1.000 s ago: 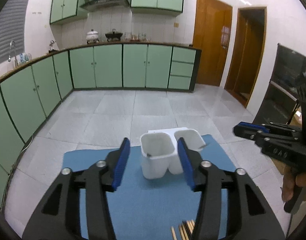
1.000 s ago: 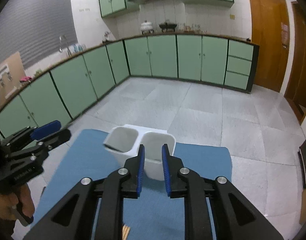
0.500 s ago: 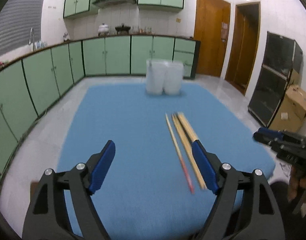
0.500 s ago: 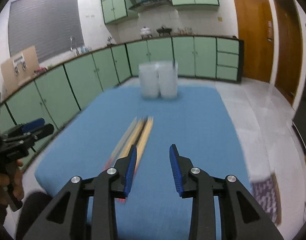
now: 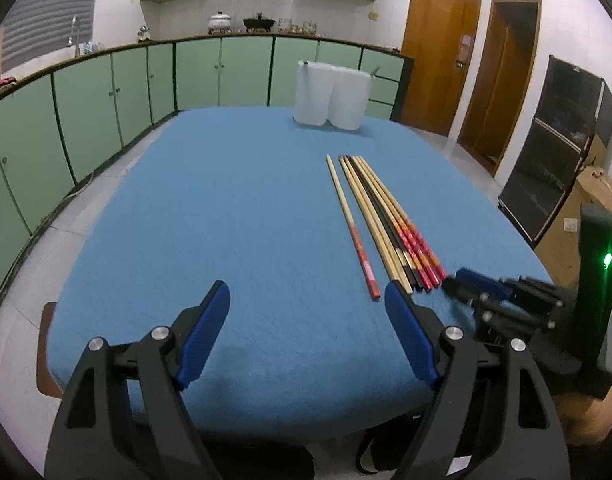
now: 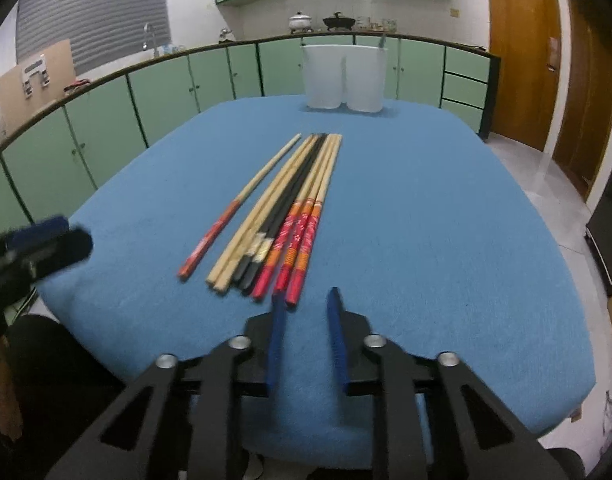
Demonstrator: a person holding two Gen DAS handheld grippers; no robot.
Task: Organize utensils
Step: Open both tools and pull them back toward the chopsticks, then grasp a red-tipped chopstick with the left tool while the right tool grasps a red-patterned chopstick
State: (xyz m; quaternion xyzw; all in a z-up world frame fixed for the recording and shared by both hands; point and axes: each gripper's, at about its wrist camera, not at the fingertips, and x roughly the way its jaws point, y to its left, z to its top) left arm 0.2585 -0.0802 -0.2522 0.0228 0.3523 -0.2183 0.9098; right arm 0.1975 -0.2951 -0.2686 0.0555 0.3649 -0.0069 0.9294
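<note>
1. Left wrist view: the left gripper point(image 5: 306, 304) hangs over the near edge of the blue surface point(image 5: 210, 216), its jaws wide apart and holding nothing. The chopsticks point(image 5: 380, 216) lie to its right in a tight bundle, with one chopstick slightly apart on the left, all pointing toward the white holder point(image 5: 332, 96) at the far edge. The right gripper point(image 5: 472, 280) sits just beside the chopsticks' near ends.

2. Right wrist view: the right gripper point(image 6: 306, 312) hovers low at the near edge of the surface point(image 6: 426, 208), its jaws a narrow gap apart with nothing between them. The chopsticks point(image 6: 284, 208) lie just ahead and to the left, red ends nearest. The holder point(image 6: 344, 78), with two compartments, stands well beyond them. The left gripper point(image 6: 50, 240) shows blurred at the left edge.
</note>
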